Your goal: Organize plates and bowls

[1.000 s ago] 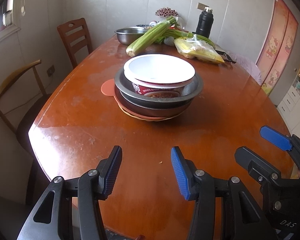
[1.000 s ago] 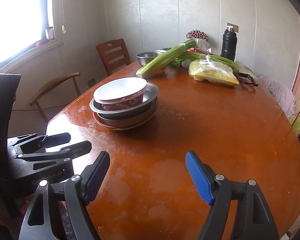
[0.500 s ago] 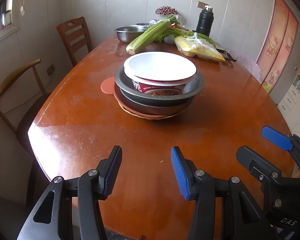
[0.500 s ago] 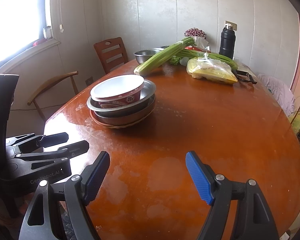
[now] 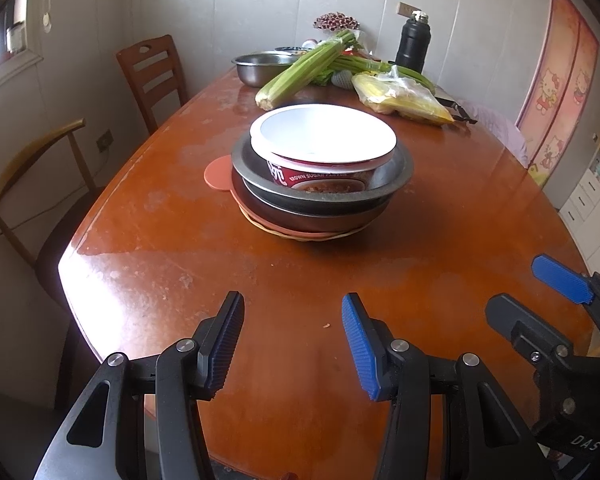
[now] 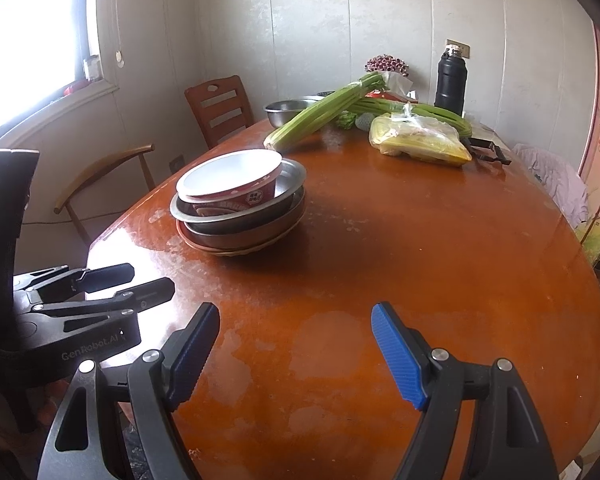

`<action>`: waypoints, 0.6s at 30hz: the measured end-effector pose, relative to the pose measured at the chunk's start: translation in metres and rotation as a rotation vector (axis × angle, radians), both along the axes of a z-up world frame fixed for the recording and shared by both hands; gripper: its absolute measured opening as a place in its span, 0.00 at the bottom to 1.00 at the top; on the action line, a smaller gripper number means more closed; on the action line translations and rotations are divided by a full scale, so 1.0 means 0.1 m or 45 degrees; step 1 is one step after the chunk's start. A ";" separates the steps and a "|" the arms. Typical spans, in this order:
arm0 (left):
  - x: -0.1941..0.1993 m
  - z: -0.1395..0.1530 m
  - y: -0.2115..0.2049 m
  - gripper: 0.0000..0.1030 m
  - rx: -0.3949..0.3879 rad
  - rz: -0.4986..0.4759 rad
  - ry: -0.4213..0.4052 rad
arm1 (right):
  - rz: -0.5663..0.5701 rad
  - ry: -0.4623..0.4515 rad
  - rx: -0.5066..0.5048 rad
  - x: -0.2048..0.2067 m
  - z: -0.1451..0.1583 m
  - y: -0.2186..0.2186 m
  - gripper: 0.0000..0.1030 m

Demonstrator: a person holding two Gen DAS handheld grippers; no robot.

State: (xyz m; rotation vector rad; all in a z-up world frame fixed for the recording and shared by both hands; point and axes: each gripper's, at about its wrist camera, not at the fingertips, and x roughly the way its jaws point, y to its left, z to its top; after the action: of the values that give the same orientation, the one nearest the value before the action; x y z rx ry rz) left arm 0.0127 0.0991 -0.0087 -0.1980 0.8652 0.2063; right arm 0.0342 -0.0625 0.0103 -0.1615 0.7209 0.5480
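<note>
A stack of dishes stands mid-table: a white and red paper bowl sits in a metal bowl, over a darker bowl and a flat woven plate. An orange disc pokes out at the stack's left. My left gripper is open and empty above the near table edge, short of the stack. My right gripper is open and empty, nearer and right of the stack. Each gripper shows in the other's view, the right one and the left one.
At the far end lie celery, a steel bowl, a bag of corn and a black flask. Two chairs stand along the left side, one wooden, one with a curved back. The orange table ends close below me.
Both grippers have moved a little forward toward the stack, which looks slightly nearer. Jaws stay open. Nothing on the table has moved.
</note>
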 end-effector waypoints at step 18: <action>0.03 -0.01 0.02 0.51 0.038 0.023 0.010 | -0.003 0.021 0.006 0.02 -0.04 0.00 0.75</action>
State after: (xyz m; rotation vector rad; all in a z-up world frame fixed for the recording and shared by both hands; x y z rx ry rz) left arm 0.0153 0.1014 -0.0099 -0.1770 0.8680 0.2373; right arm 0.0360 -0.0629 0.0062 -0.1516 0.7360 0.5491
